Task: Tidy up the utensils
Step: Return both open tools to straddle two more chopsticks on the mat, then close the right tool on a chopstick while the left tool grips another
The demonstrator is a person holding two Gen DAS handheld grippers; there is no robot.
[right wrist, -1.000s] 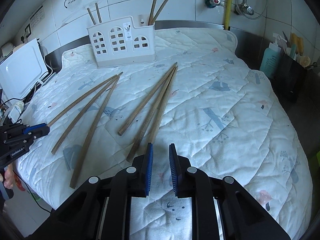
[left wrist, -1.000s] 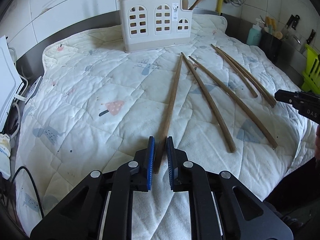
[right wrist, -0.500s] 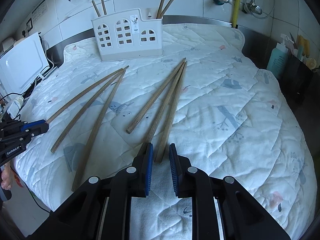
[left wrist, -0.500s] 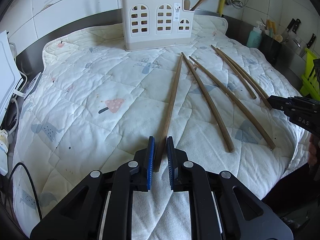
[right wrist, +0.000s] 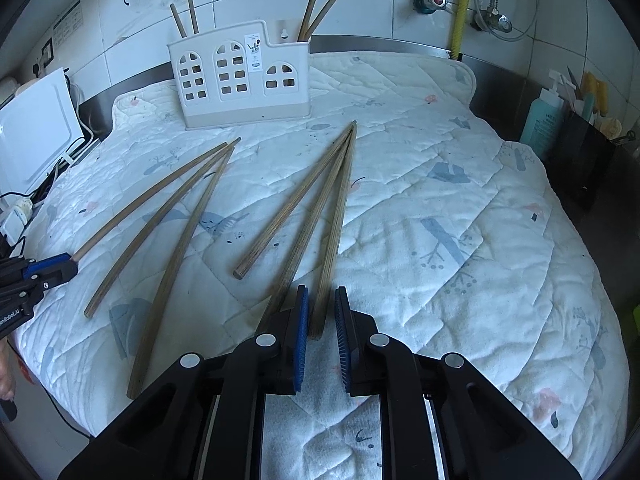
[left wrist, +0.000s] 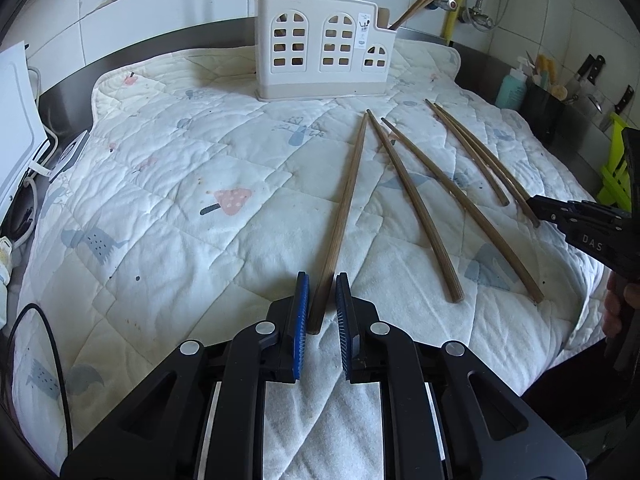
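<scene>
Several long brown wooden chopsticks lie on a white quilted mat. My left gripper [left wrist: 322, 280] is open, its blue pads either side of the near end of one chopstick [left wrist: 344, 208], not squeezing it. My right gripper [right wrist: 320, 294] is open, its pads around the near end of another chopstick [right wrist: 334, 236]; it also shows at the right edge of the left wrist view [left wrist: 536, 204]. The white utensil holder [left wrist: 322, 48] stands at the back with several chopsticks upright in it; it also shows in the right wrist view [right wrist: 240, 76].
The quilted mat [left wrist: 160, 184] covers a steel counter by a tiled wall. A teal bottle [right wrist: 542, 120] and a black caddy [right wrist: 580, 160] stand at the right. A white appliance [right wrist: 36, 136] with cables sits at the left. A yellow pipe [right wrist: 460, 8] runs up the wall.
My right gripper has moved forward, so a chopstick end now lies between its pads. My left gripper stays around its chopstick and the view has drawn slightly closer.
</scene>
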